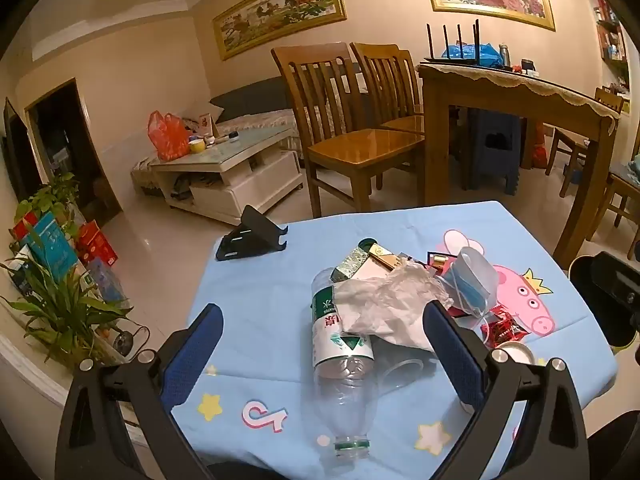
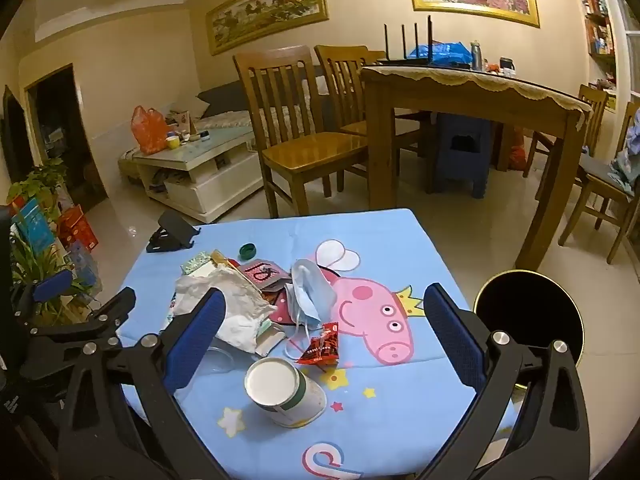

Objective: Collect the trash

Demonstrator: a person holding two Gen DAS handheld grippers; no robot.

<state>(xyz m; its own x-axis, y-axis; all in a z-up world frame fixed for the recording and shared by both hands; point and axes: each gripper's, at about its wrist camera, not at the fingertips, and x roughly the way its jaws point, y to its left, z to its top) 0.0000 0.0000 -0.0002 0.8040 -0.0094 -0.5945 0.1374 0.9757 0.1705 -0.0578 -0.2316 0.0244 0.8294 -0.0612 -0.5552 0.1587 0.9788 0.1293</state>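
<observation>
A pile of trash lies on a blue cartoon tablecloth (image 1: 260, 304). An empty clear plastic bottle (image 1: 344, 364) with a green label lies between the fingers of my open left gripper (image 1: 320, 360). Beside it are crumpled white paper (image 1: 384, 300), a blue face mask (image 1: 474, 280) and small boxes (image 1: 352, 262). My open right gripper (image 2: 324, 340) hovers over a tipped white paper cup (image 2: 284, 388), a red snack wrapper (image 2: 320, 350), the mask (image 2: 310, 292) and the paper (image 2: 232, 304). A green bottle cap (image 2: 247, 251) lies farther back. Both grippers are empty.
A black round bin (image 2: 528, 312) stands by the table's right edge. A black phone stand (image 1: 252, 238) sits at the far left corner. Wooden chairs (image 1: 352, 120) and a dining table (image 1: 512, 92) stand behind. Plants (image 1: 60, 304) are on the left.
</observation>
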